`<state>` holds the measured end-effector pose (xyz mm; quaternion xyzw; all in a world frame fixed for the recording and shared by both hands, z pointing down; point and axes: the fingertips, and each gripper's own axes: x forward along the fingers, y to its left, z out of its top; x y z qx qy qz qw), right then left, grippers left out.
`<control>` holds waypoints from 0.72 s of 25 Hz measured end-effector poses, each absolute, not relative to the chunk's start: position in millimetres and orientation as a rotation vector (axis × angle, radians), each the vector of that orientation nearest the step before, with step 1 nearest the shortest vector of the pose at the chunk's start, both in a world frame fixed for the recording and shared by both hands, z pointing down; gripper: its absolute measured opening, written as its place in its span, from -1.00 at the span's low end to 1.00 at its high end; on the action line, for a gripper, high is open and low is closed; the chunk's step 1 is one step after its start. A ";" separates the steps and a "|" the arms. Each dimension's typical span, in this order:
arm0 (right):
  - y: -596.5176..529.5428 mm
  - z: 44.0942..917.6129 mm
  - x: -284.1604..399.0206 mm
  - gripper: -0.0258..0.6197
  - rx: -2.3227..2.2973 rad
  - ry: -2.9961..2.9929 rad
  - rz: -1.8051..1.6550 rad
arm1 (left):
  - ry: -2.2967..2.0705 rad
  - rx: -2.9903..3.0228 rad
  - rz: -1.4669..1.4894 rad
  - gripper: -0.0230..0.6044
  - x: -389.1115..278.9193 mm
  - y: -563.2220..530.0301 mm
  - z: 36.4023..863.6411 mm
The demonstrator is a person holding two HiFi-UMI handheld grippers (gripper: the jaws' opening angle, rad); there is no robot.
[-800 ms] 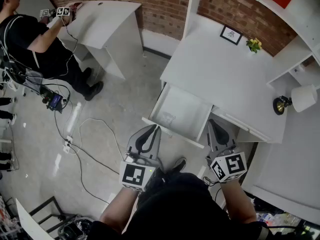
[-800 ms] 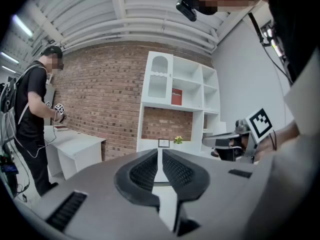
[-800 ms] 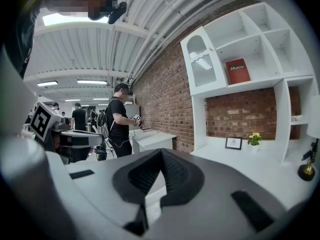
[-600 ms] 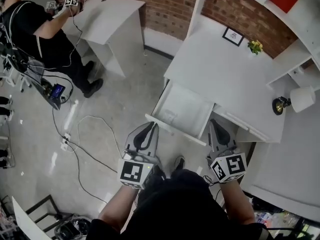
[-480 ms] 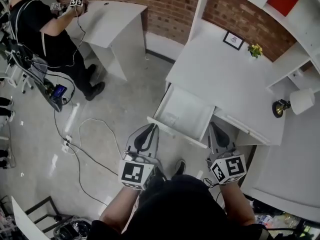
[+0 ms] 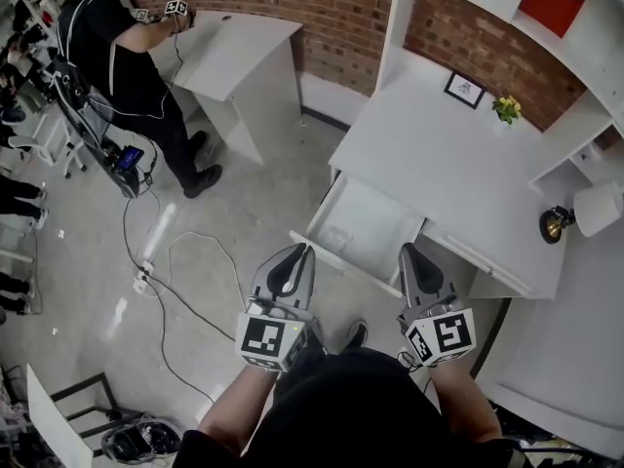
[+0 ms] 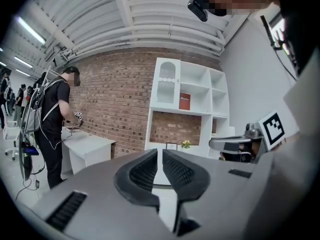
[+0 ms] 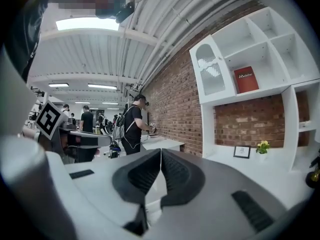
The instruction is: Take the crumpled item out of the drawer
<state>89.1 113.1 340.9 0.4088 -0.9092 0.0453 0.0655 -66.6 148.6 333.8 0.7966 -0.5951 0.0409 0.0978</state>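
Observation:
In the head view the white desk's drawer (image 6: 390,224) stands pulled open. A small pale crumpled item (image 6: 337,236) lies at its near left part, faint against the white bottom. My left gripper (image 6: 305,251) is shut and empty, its tip just short of the drawer's front edge. The right gripper (image 6: 407,250) is also shut and empty, its tip at the drawer's near right corner. In the left gripper view the left gripper (image 7: 160,152) has its jaws together, as does the right gripper (image 8: 161,152) in its own view. Neither gripper view shows the drawer.
On the desk top (image 6: 429,154) stand a small framed picture (image 6: 465,90) and yellow flowers (image 6: 506,110); a lamp (image 6: 585,213) is at the right. Another person (image 6: 117,57) works at a second white table (image 6: 244,42). Cables (image 6: 185,281) lie on the floor at my left.
The head view has swung, so the desk, drawer and other person sit lower and further right in the picture. Both grippers stay shut and hold their place before me.

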 end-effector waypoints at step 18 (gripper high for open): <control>88.1 366.4 123.0 -0.65 1.066 -2.846 0.257 | -1.829 2.231 0.254 -0.46 -20.2 149.7 362.2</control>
